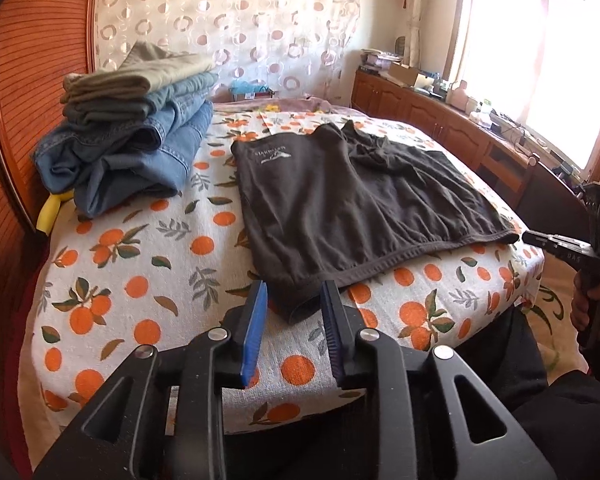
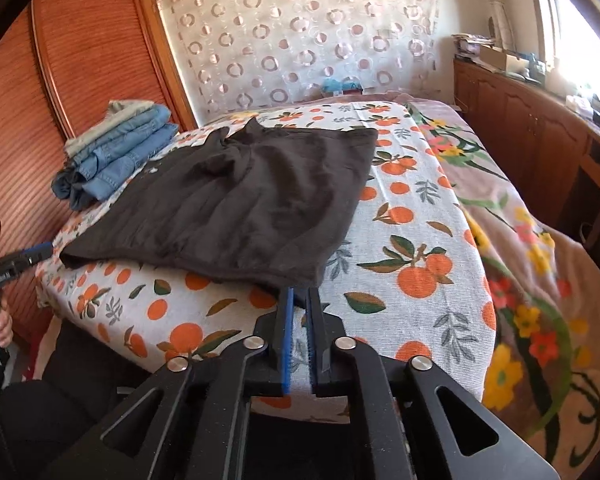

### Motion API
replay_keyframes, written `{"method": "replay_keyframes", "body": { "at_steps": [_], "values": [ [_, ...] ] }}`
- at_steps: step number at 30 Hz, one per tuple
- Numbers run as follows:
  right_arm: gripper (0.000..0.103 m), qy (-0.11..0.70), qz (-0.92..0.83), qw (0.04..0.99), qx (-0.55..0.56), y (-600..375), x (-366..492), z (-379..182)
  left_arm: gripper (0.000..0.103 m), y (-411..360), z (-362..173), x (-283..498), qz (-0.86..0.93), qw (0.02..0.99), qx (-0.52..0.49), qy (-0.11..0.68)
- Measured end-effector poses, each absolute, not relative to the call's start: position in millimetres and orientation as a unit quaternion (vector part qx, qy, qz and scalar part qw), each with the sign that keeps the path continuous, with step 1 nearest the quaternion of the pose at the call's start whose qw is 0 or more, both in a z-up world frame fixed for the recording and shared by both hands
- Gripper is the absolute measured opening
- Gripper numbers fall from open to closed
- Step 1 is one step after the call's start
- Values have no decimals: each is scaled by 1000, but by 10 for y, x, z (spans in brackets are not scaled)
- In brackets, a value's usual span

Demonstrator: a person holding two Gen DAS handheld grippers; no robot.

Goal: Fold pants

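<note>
Dark brown pants (image 1: 360, 200) (image 2: 236, 200) lie folded flat on the orange-print bed sheet (image 1: 140, 280) (image 2: 412, 216), hem side toward me. My left gripper (image 1: 294, 292) is open at the pants' near left corner; that corner lies loosely between the blue pads, which do not press on it. My right gripper (image 2: 301, 294) is at the near right corner, its jaws a narrow gap apart with sheet showing between them and the cloth edge at the tips. Each gripper also shows from the side in the other view: right gripper (image 1: 540, 238), left gripper (image 2: 40, 250).
A stack of folded jeans and grey-green garments (image 1: 132, 128) (image 2: 120, 148) sits at the bed's far left by a wooden wardrobe (image 1: 28, 100). A floral blanket (image 2: 520, 260) covers the right side. Wooden cabinets (image 1: 440, 120) run under the window. A person's dark-clad legs (image 1: 520, 360) are at the bed's foot.
</note>
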State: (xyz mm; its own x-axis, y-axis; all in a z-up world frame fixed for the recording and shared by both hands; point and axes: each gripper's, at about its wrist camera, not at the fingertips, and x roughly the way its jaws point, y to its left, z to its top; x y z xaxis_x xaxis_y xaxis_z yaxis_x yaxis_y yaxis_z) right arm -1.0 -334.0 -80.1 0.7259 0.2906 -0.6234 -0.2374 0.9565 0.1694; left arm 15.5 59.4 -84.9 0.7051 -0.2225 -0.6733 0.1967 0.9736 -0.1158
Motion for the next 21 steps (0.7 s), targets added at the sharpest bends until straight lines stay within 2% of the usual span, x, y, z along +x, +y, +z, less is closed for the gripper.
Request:
{"method": "replay_keyframes", "body": {
  "at_steps": [2,3,6,8,10,12,17,21],
  "values": [
    [22,342,142,928,31,-3315,-12,-804,37,594,-826,164,-111,925,-16,362],
    [23,342,143,928,31,-3308,-5,-809,46,595,-818,172,-110,927,-16,359],
    [23,346,141,927,28,-3293,39,-833,49,590,-811,212,-109,929,-15,354],
    [23,345,140,928,29,-3285,63,-840,55,588,-814,246,-108,928,-15,356],
    [23,347,134,928,28,-3284,100,-855,71,578,-811,280,-106,929,-12,354],
    [23,348,129,928,31,-3301,140,-872,76,573,-779,317,-112,931,-15,347],
    [23,355,120,927,37,-3310,232,-899,79,563,-689,406,-108,937,-18,332],
    [23,353,119,927,36,-3312,243,-891,86,552,-640,474,-105,940,-7,325]
  ]
}}
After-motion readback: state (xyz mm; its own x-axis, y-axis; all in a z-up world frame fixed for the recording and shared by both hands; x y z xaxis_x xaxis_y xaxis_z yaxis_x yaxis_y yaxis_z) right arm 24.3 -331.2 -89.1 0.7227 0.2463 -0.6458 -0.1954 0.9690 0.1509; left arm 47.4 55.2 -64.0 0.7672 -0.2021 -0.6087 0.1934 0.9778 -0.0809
